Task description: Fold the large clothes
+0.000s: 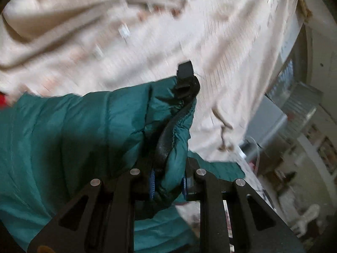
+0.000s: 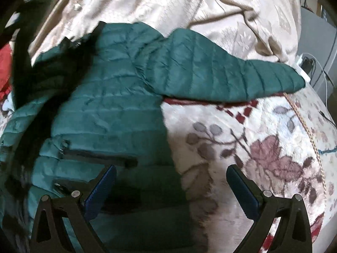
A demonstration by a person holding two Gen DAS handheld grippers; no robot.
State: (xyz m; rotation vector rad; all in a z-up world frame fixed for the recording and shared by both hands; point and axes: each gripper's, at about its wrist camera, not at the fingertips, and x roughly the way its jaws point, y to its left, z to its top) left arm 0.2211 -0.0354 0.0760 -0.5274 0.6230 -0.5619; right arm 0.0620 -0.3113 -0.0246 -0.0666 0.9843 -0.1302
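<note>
The quilted teal puffer jacket [image 2: 109,109] lies on the floral blanket [image 2: 263,147], sleeve stretched rightward, its black-trimmed cuff [image 1: 174,130] pinched in the left gripper [image 1: 168,184], while the right gripper [image 2: 171,181] hovers wide at its hem.

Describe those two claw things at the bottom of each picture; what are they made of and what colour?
Both look alike. The left gripper and right gripper have matte black, angular linkage arms with triangular cut-outs, joined by round silver pins. The fingers carry ribbed blue pads on their inner faces. No cables, labels or sleeves show in either view.
</note>
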